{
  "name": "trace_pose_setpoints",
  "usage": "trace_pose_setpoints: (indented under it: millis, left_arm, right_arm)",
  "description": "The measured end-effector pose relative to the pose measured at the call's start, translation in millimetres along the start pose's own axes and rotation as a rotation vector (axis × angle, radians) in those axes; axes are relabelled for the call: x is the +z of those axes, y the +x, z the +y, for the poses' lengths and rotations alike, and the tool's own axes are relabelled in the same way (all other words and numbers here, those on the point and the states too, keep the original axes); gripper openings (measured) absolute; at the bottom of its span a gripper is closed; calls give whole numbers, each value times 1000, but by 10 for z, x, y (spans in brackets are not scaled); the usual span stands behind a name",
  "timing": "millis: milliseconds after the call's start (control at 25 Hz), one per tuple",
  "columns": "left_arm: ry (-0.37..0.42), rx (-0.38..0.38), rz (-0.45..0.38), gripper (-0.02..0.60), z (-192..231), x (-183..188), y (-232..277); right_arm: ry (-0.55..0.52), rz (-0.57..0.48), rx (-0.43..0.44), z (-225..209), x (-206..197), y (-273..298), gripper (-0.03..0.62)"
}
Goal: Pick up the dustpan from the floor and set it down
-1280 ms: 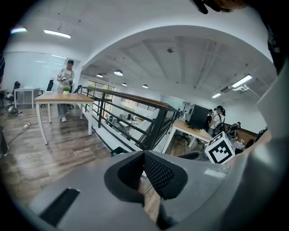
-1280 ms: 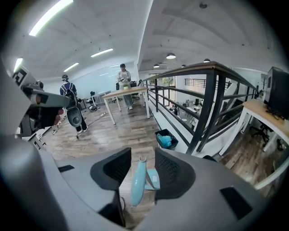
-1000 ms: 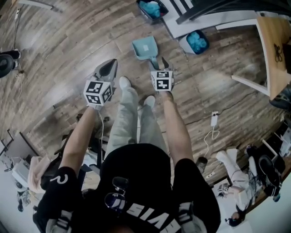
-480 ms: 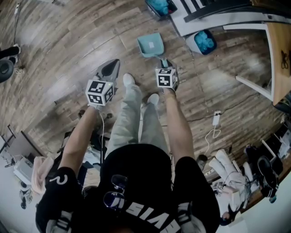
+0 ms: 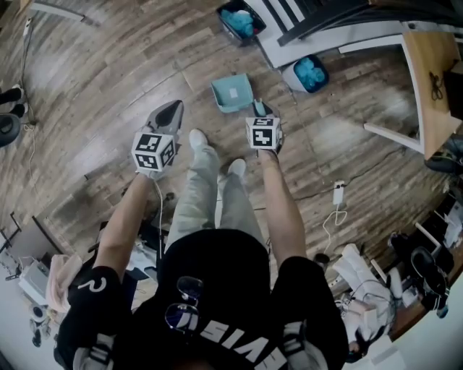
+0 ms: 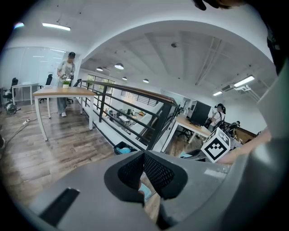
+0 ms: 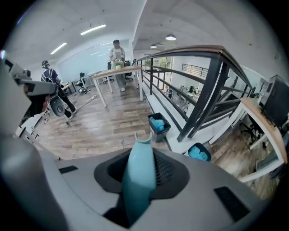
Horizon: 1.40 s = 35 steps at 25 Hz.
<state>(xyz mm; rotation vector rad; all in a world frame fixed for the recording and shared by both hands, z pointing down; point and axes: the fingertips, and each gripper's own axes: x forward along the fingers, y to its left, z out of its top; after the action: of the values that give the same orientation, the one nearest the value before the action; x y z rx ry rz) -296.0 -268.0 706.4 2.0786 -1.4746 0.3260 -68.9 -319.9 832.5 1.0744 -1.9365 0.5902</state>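
Note:
The teal dustpan [image 5: 231, 92] is on or just over the wooden floor ahead of the person's feet, its pan tilted. Its handle runs back into my right gripper [image 5: 258, 110]. In the right gripper view that handle [image 7: 139, 178] stands between the two mesh pads, which press on it, so the gripper is shut on it. My left gripper [image 5: 168, 113] hangs to the left of the feet, well apart from the dustpan. Its pads [image 6: 156, 170] meet at the tips with nothing between them.
Two dark bins with blue contents [image 5: 241, 18] [image 5: 311, 71] stand beyond the dustpan, by the white base of a black railing [image 5: 325, 36]. A wooden table [image 5: 430, 79] is at the right. A white charger and cable [image 5: 338, 194] lie on the floor.
The right gripper and the dustpan have drawn back toward the person, and the pan looks shorter and more tilted than before. The left gripper has barely shifted.

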Motion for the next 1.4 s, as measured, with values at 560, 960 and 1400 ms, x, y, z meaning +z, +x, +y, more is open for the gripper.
trace_pose_setpoints:
  millis: [560,960,1400]
  left_arm:
    - [100,-60,-174,-3,-1381,895,-528]
    - [173,-101,-289,-3,-2281,1446,-931]
    - [246,-127,-318,-3,-2815,1612,-1069]
  right_arm:
    - [-11,-341,7,-418,682,-2331,89]
    - [-38,-516,-26,-747,837,-3497,89]
    - [-6,-584,-77,-1080,662,-4079,89]
